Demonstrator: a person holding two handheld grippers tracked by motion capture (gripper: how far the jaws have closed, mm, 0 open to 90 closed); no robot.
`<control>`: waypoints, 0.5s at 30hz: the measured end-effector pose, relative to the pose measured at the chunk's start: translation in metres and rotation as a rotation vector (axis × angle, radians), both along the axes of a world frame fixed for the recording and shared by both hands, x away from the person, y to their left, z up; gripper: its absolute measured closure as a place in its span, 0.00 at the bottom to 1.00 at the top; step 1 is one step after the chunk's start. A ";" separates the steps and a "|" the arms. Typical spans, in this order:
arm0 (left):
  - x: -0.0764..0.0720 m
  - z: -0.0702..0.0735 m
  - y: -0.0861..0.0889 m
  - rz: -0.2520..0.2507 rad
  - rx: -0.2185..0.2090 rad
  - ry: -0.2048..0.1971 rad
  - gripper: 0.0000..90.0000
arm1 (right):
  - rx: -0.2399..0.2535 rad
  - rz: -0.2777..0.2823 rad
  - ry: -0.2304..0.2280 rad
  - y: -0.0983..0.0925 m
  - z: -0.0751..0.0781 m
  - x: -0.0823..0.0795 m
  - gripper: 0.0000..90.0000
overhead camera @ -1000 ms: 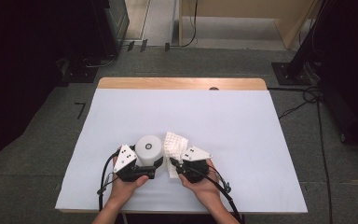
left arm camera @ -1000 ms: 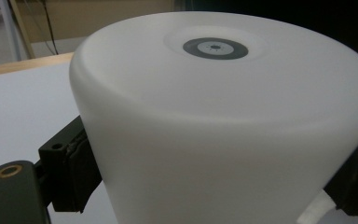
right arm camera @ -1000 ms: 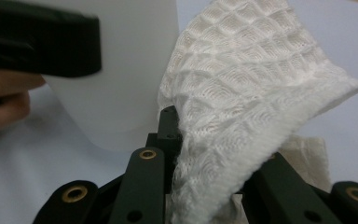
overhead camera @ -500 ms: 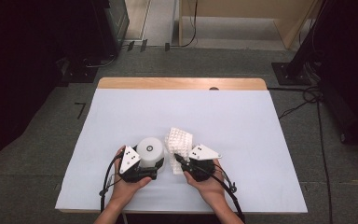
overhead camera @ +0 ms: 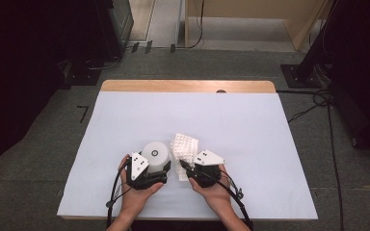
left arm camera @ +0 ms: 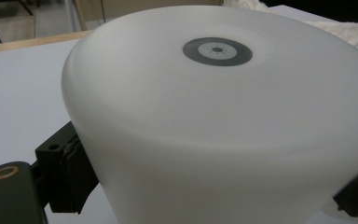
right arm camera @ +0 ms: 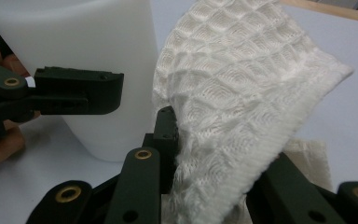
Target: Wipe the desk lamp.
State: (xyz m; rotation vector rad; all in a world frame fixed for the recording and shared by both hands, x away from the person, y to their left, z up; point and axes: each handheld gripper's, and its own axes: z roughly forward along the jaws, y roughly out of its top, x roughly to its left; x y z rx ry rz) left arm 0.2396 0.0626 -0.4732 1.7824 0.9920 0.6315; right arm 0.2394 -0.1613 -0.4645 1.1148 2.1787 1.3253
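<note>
- Step in hand: wiping the white cylinder [overhead camera: 156,155] near the table's [overhead camera: 270,125] front edge.
- Left gripper [overhead camera: 155,174] clamped on cylinder; right gripper [overhead camera: 183,168], jaws just eased slightly, pinching waffle cloth [right arm camera: 242,93] beside it.
- Next, likely: press cloth against cylinder wall, rub.

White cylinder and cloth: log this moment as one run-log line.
left gripper: shut on white cylinder | right gripper: shut on waffle cloth, lifted beside cylinder | surface: white table cover | stage: cloth held at cylinder's side

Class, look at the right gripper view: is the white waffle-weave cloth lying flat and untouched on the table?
No. The cloth is pinched between the jaws of the right gripper and stands lifted, beside the white container.
</note>
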 end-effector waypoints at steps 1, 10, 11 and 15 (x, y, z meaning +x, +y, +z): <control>0.000 0.000 0.001 -0.008 0.000 0.001 0.09 | -0.001 -0.002 0.004 0.000 -0.001 0.000 0.80; 0.002 0.013 0.015 -0.154 -0.119 -0.018 0.09 | -0.019 0.019 0.022 0.009 -0.007 -0.001 0.81; 0.002 0.012 0.015 -0.161 -0.115 -0.017 0.09 | -0.007 0.021 0.019 0.009 -0.005 -0.002 0.81; 0.001 0.008 0.009 -0.193 -0.081 -0.005 0.09 | 0.028 0.023 -0.025 0.006 0.007 -0.005 0.82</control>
